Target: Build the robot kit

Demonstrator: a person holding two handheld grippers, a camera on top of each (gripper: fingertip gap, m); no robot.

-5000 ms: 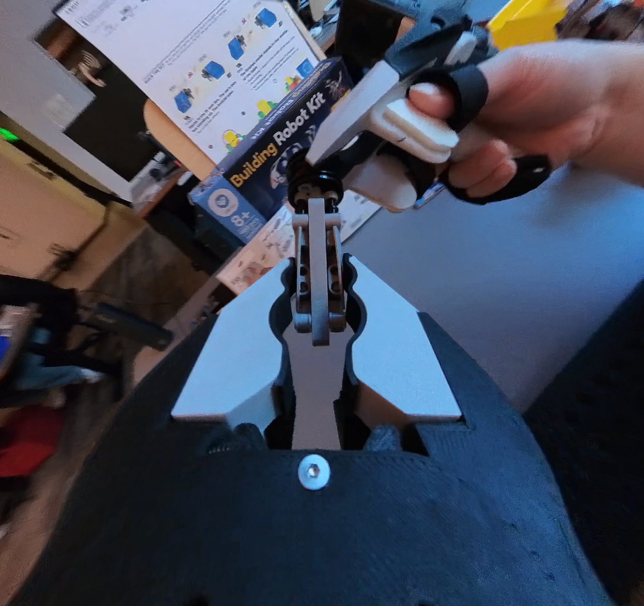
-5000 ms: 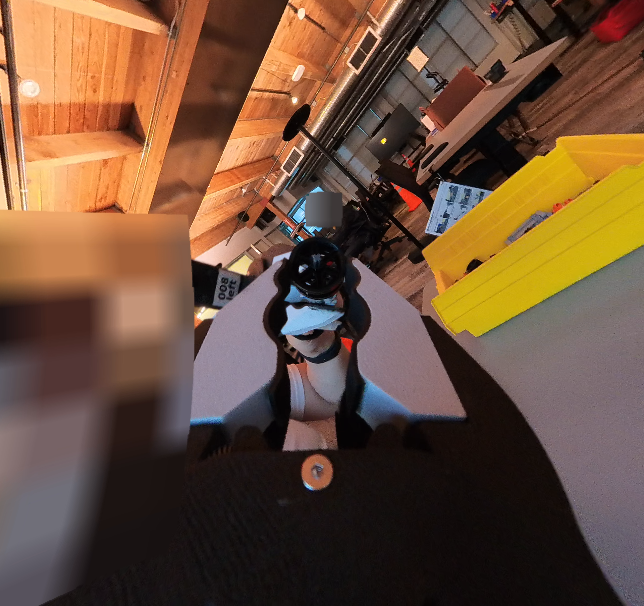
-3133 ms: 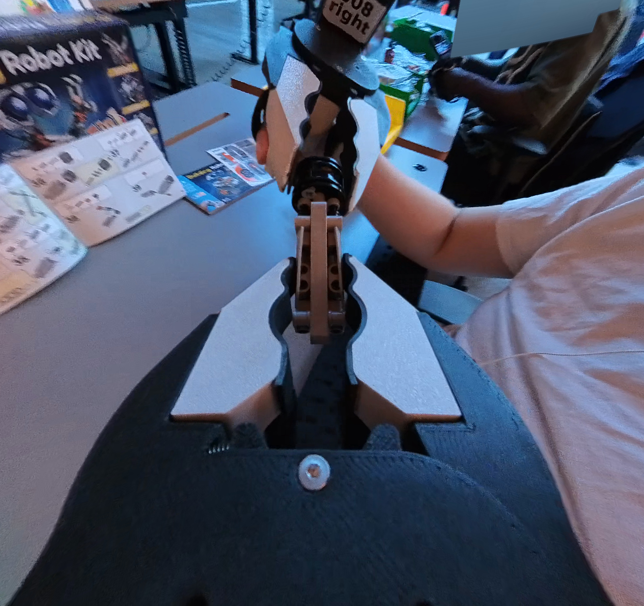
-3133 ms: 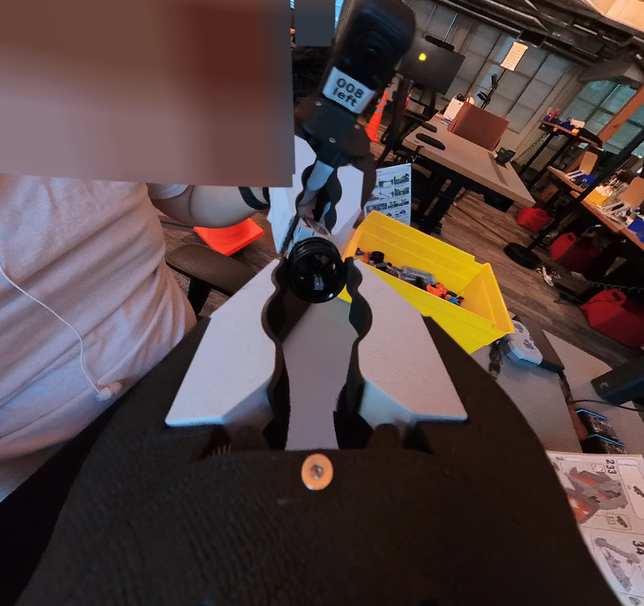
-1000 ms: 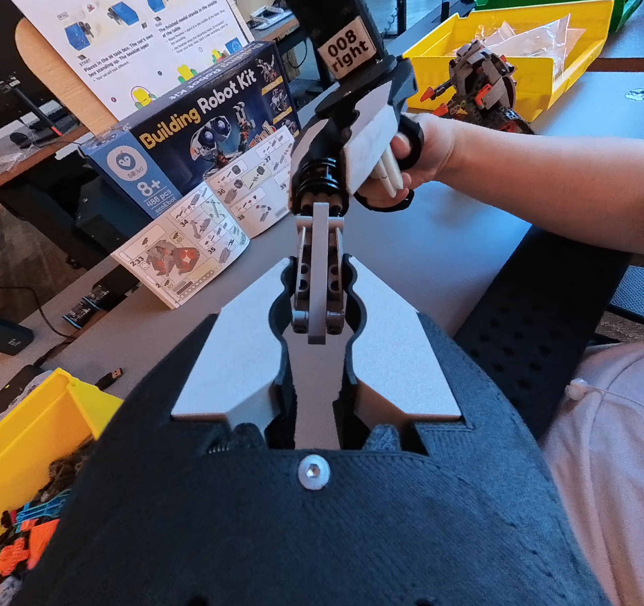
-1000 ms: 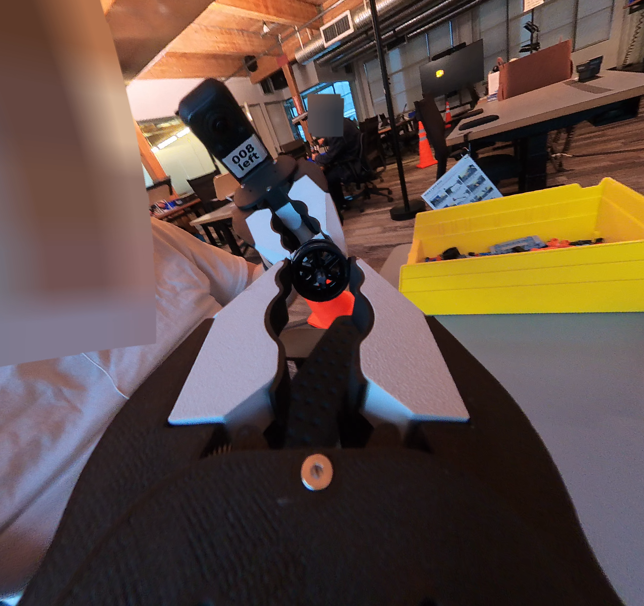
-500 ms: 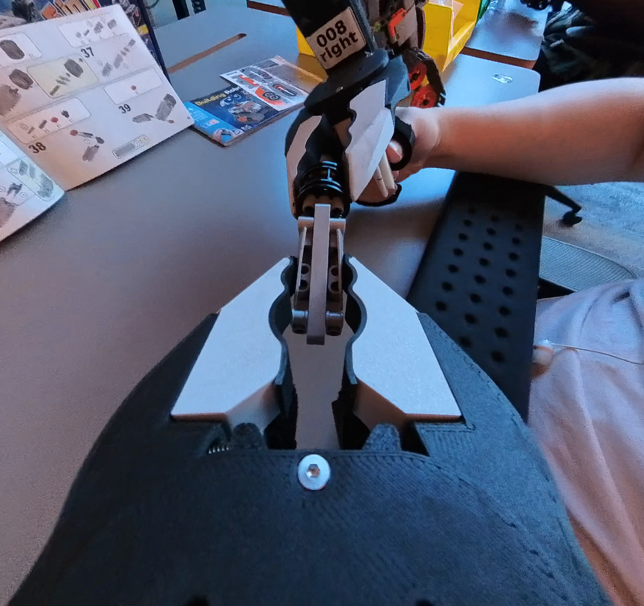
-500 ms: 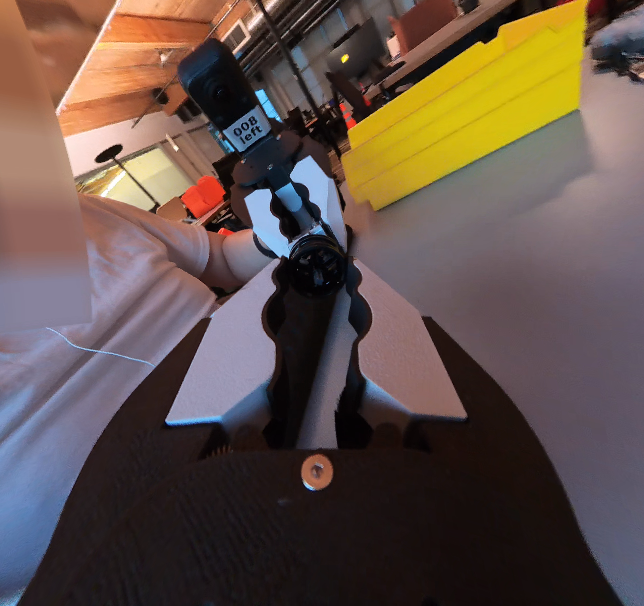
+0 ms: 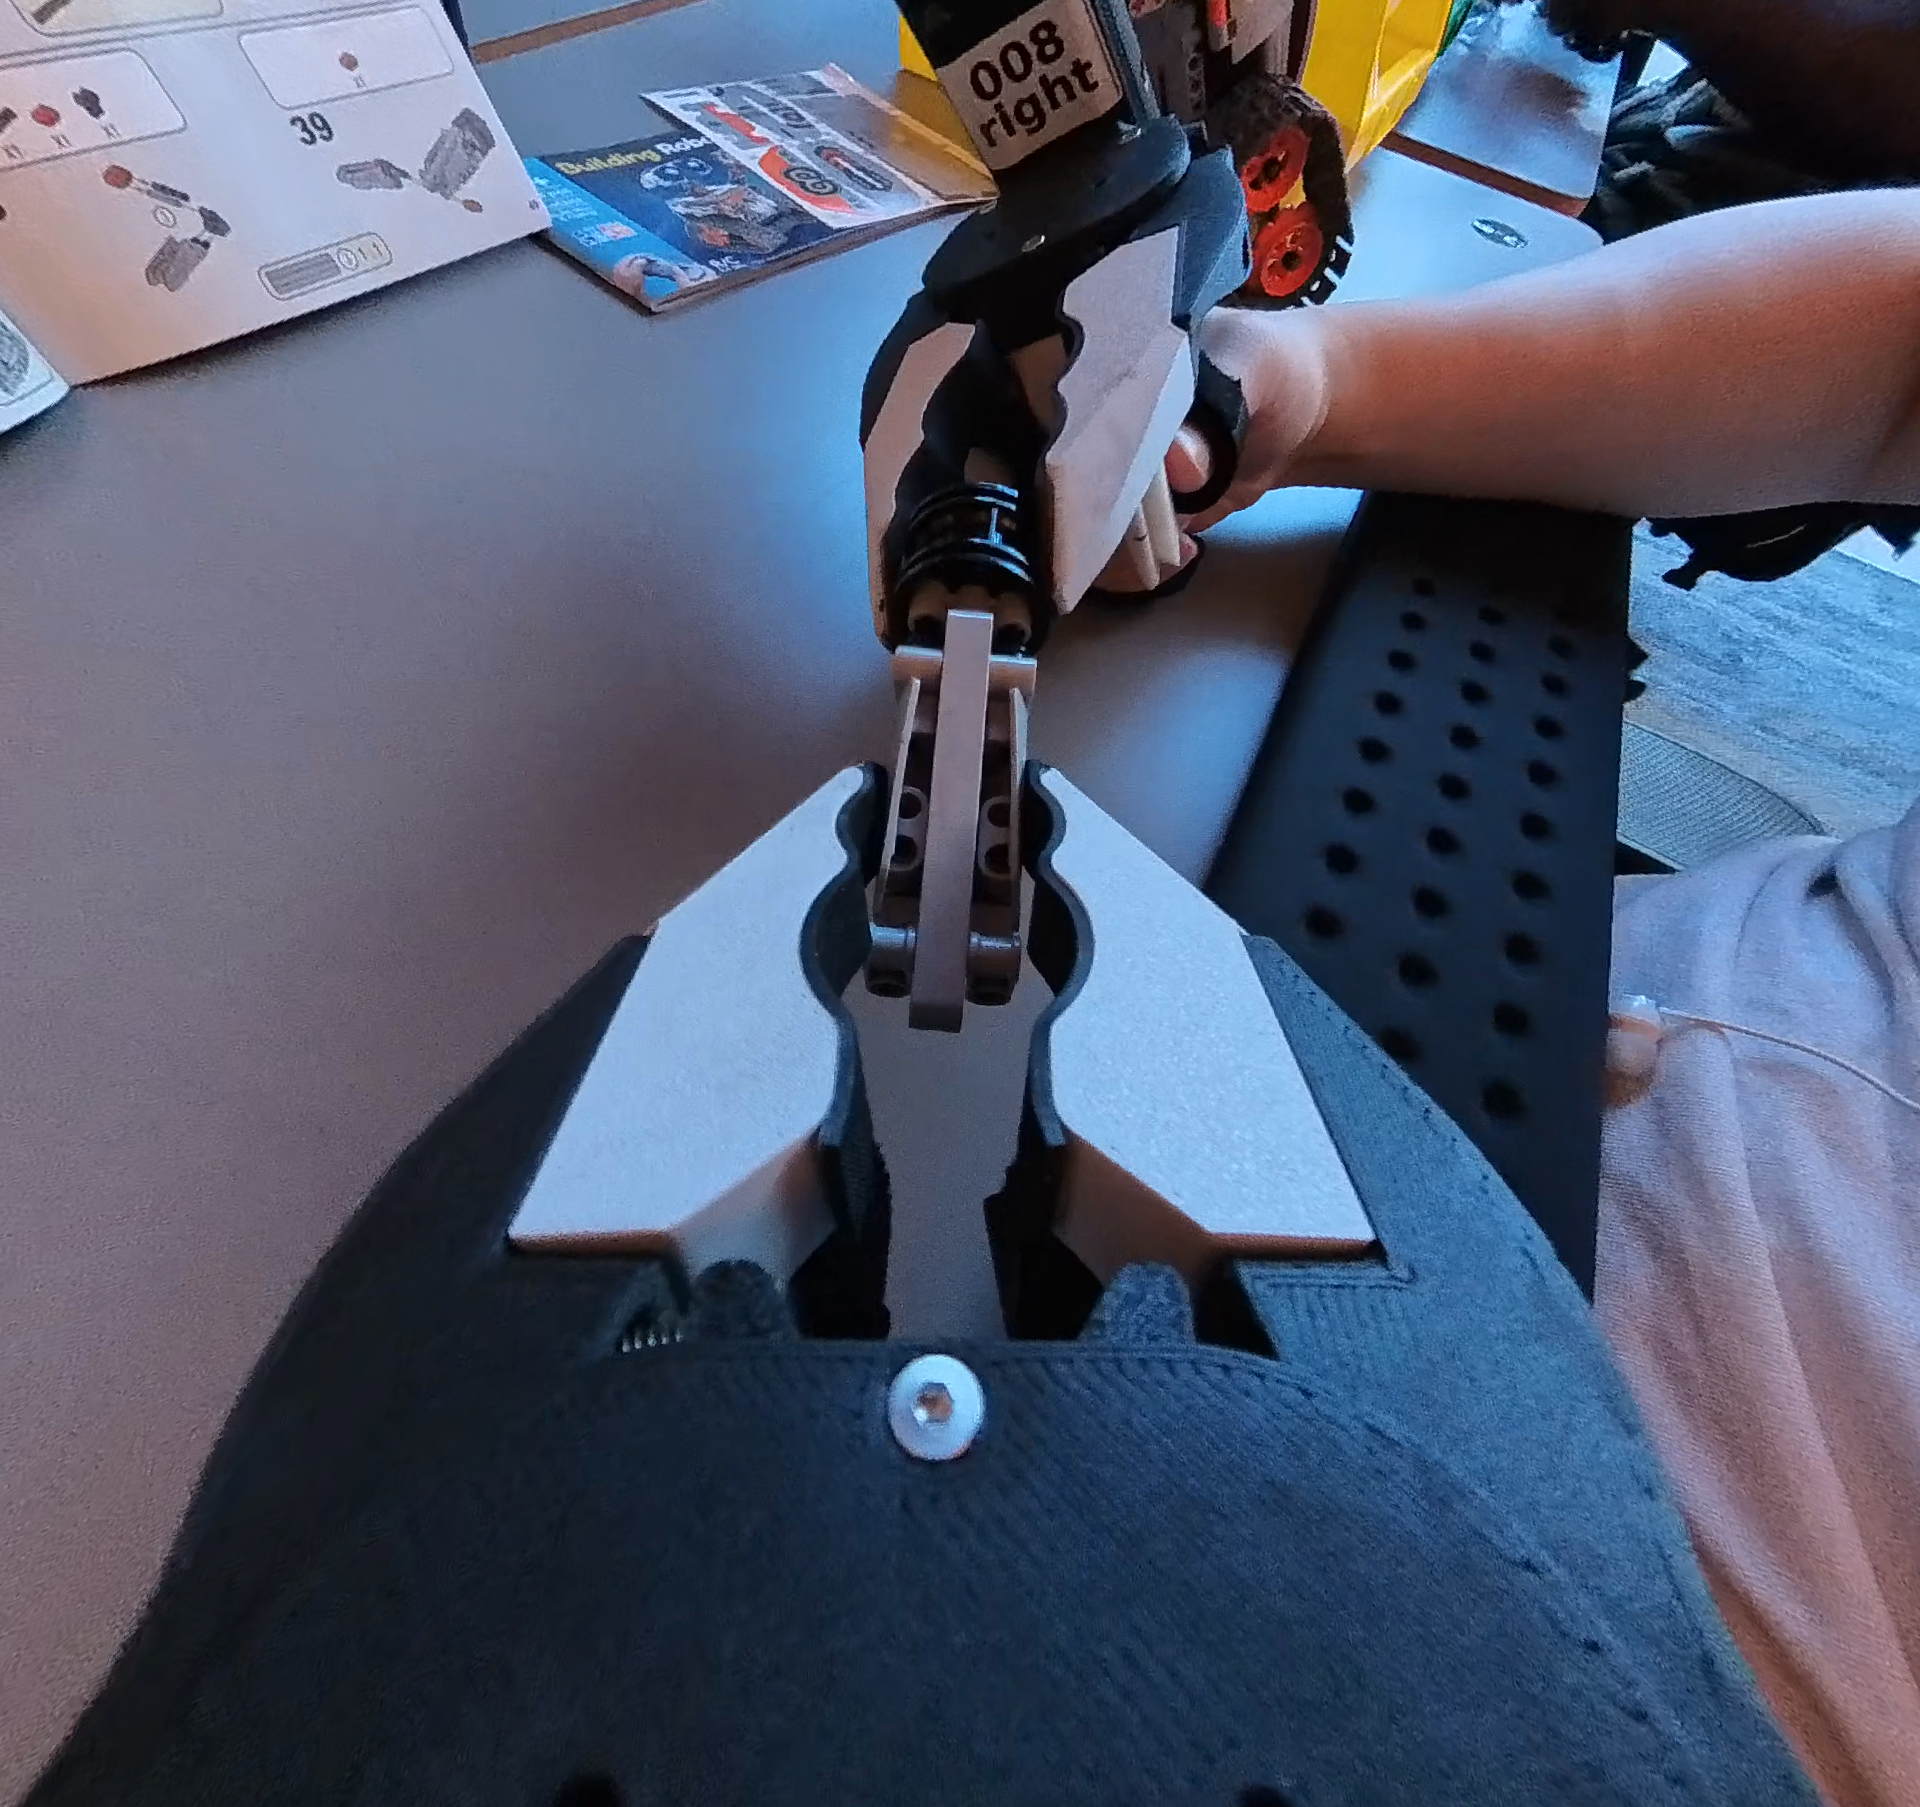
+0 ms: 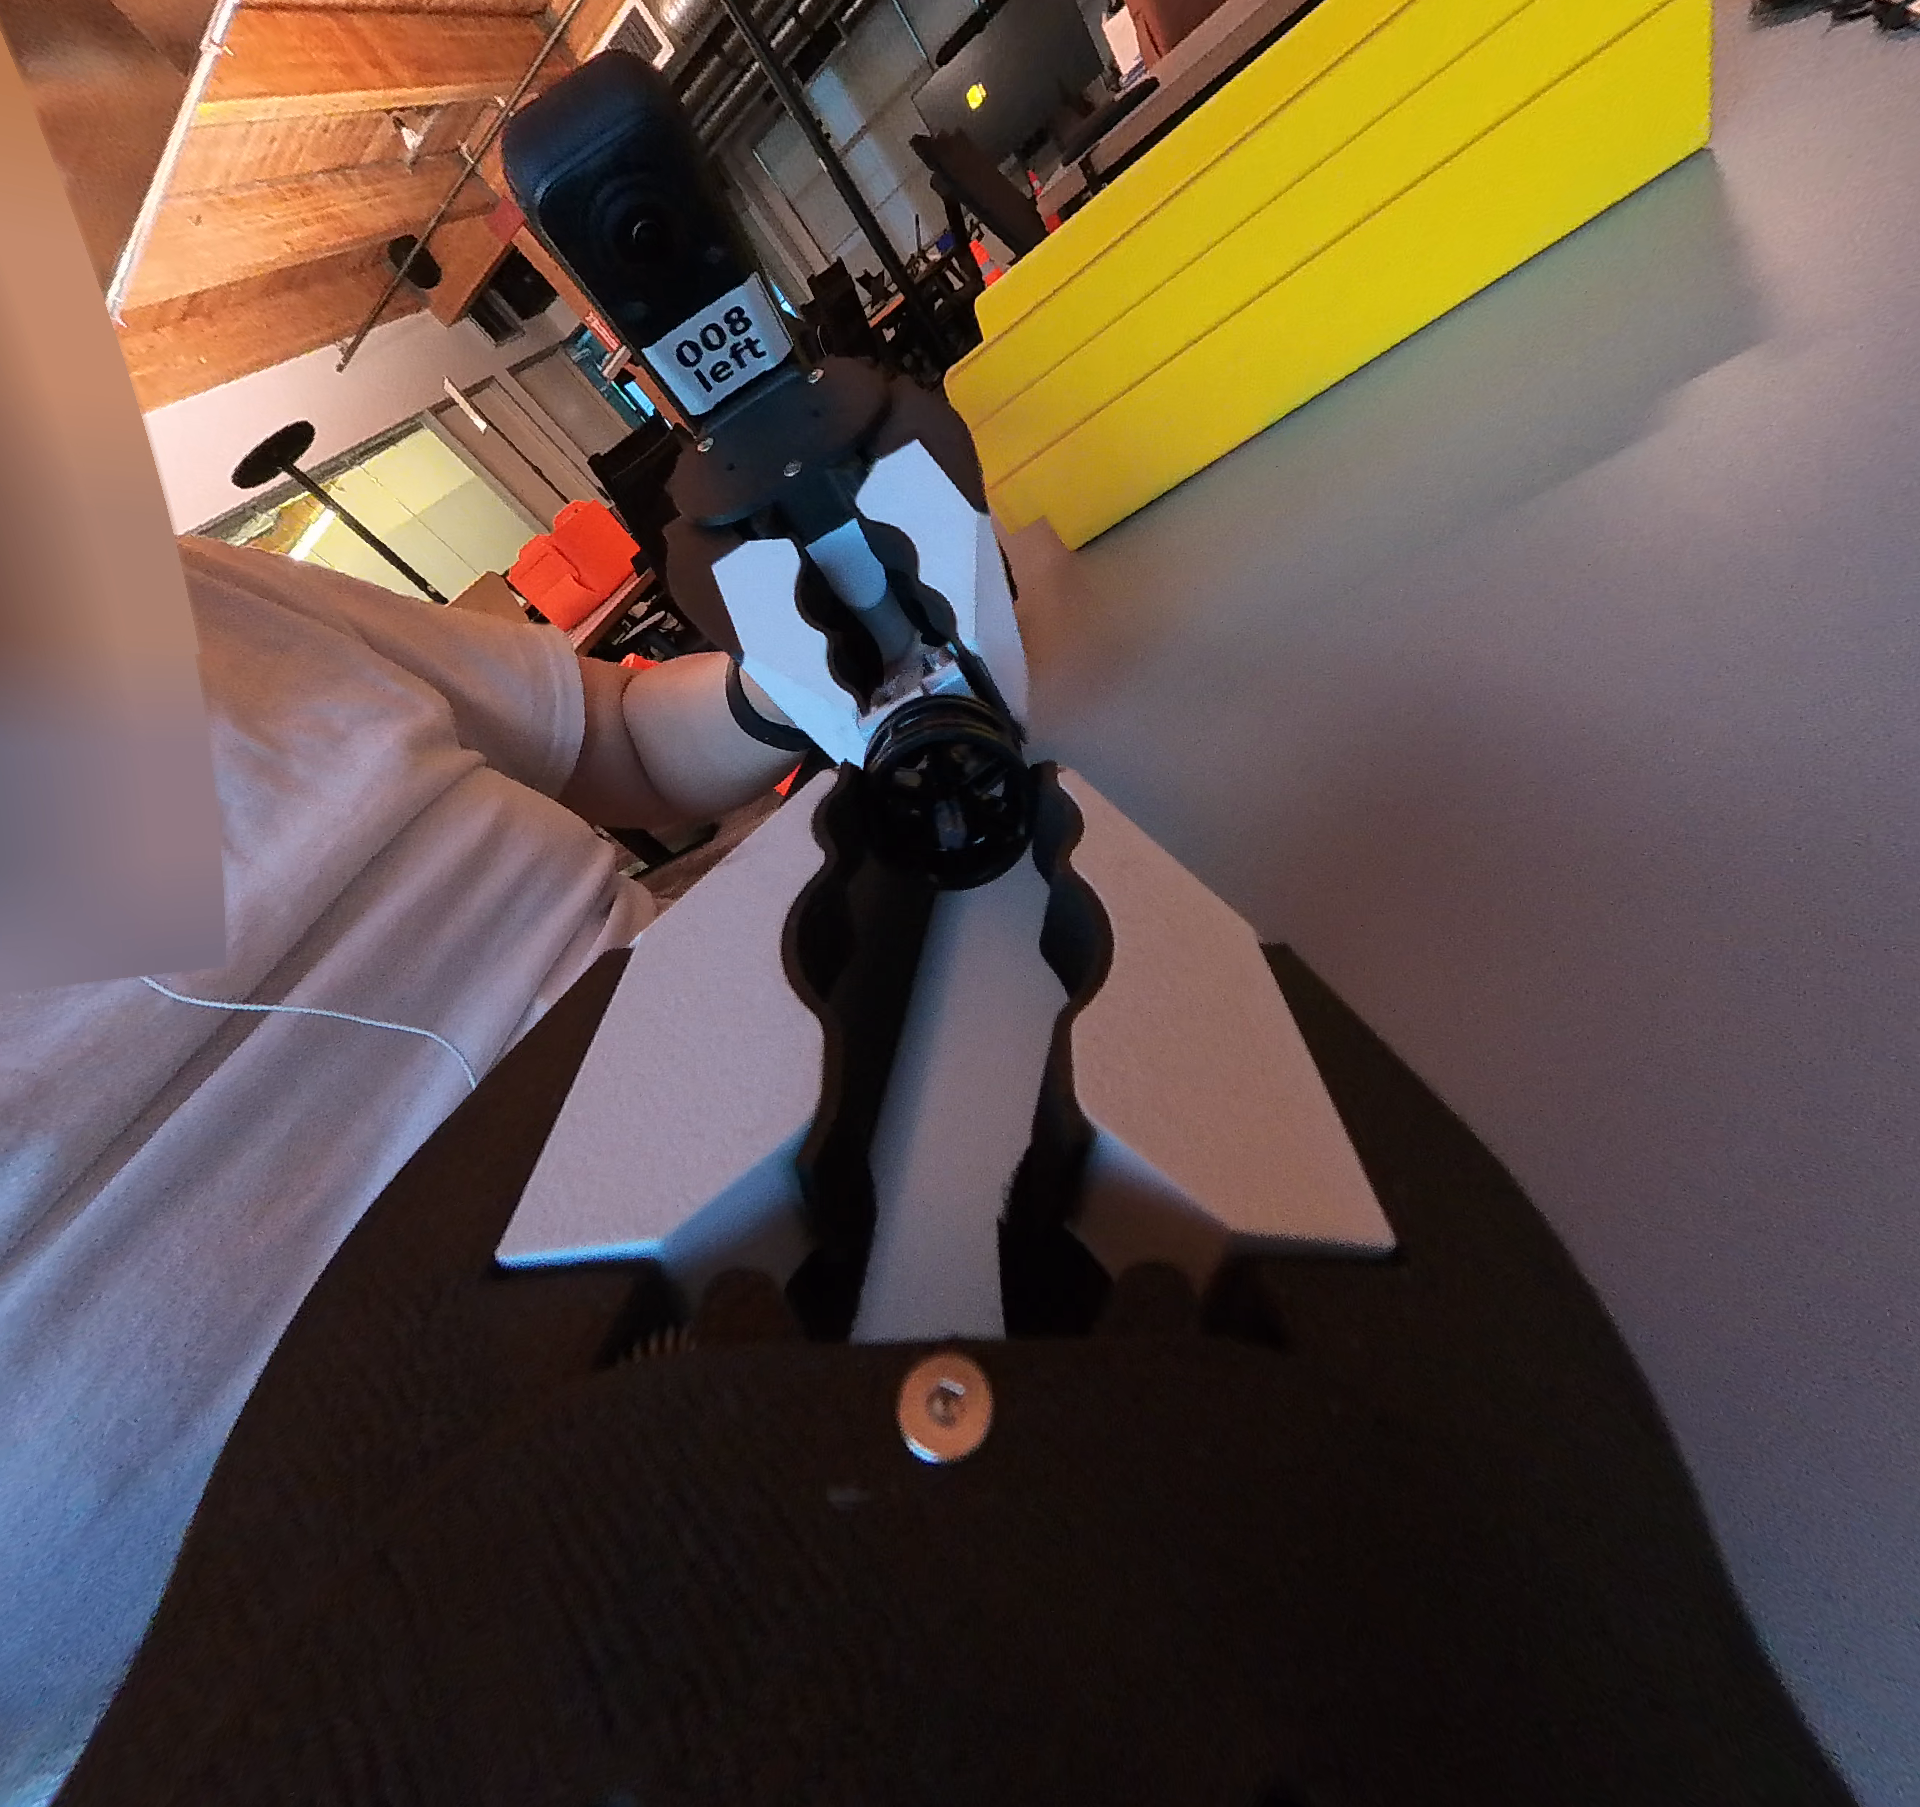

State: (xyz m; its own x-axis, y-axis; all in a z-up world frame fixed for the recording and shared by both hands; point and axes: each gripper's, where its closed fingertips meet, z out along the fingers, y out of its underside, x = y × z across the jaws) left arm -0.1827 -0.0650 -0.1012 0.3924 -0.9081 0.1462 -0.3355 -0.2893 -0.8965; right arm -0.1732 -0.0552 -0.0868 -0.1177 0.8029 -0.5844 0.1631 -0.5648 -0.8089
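Observation:
My left gripper is shut on a grey toy-brick beam assembly, held in the air above a grey table. My right gripper is shut on a black wheel that sits at the far end of that assembly. The two grippers face each other tip to tip. The right gripper shows in the left wrist view with the wheel between its fingers. The left gripper shows in the right wrist view, still holding the grey piece.
An open instruction booklet and a small leaflet lie on the table. A yellow bin stands on the table. A brick-built tracked robot stands by another yellow bin. A perforated black chair arm is at the table edge. My two grippers' fingertips are within a few centimetres of each other. The brick-built tracked robot is about 35 centimeters from both grippers' fingertips.
Both grippers have swung together with the joined assembly and wheel held between them, so the background shifted; the table and booklet now lie behind. The grips have not changed.

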